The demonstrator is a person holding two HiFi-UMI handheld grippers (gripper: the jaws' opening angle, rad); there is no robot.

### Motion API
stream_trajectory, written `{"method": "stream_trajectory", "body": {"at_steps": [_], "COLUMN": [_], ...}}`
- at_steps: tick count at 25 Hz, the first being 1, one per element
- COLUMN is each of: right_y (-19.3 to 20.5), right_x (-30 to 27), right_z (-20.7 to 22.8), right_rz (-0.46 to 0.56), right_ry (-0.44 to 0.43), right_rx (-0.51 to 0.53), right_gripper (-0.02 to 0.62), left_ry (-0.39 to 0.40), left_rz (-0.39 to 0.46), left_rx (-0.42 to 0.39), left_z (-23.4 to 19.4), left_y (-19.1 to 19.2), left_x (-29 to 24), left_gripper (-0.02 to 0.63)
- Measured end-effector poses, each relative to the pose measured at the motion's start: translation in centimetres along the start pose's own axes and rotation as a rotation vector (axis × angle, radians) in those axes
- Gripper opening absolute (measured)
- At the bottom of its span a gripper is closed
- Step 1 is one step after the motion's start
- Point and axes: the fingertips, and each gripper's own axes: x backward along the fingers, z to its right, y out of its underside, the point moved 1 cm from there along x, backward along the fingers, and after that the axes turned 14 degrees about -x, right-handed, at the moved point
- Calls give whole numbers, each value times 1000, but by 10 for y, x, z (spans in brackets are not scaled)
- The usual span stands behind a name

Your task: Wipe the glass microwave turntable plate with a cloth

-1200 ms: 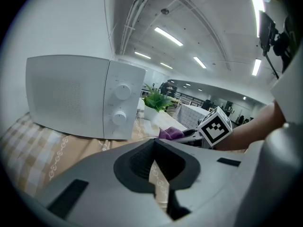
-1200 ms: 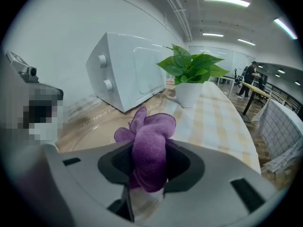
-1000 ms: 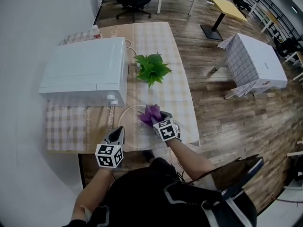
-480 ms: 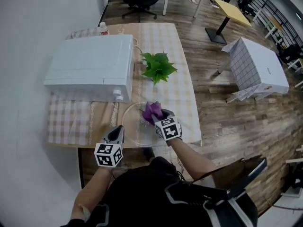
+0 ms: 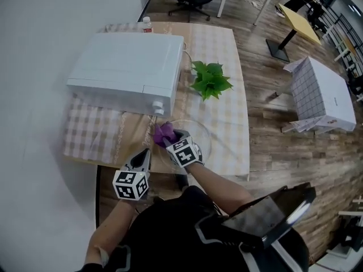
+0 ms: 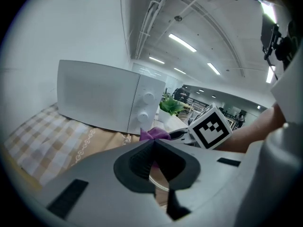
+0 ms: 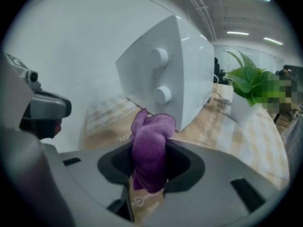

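My right gripper (image 5: 170, 139) was clamped on the purple cloth (image 5: 163, 134), holding it at the left part of the plate (image 5: 202, 130). The plate lay on the table (image 5: 229, 152), just in front of the microwave (image 5: 127, 67). My left gripper (image 5: 144, 155) had its jaws closed together on nothing, near the plate's left rim. A plant (image 5: 211, 81) stood beyond the plate.

The microwave (image 5: 127, 72) and plant (image 5: 211, 79) crowd the far side of the plate (image 5: 199, 139).
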Motion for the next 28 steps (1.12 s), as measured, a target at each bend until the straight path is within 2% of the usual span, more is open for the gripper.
{"method": "stream_trajectory", "body": {"at_steps": [6, 9, 13, 28], "right_y": [15, 18, 26, 57], "right_x": [-16, -12, 0, 48], "right_z": [-4, 3, 15, 68], "right_rz": [-56, -57, -61, -43], "right_ry": [-1, 5, 19, 119], "right_rx": [32, 36, 38, -36], "right_gripper": [155, 155, 156, 158], "left_ry": [-32, -29, 2, 107], "left_rz": [-25, -38, -40, -19], "left_rx": [22, -7, 1, -79], "left_z": [-5, -2, 10, 56], "left_y": [10, 11, 9, -3], "left_x": [3, 1, -5, -24], "left_gripper": [3, 3, 3, 3]}}
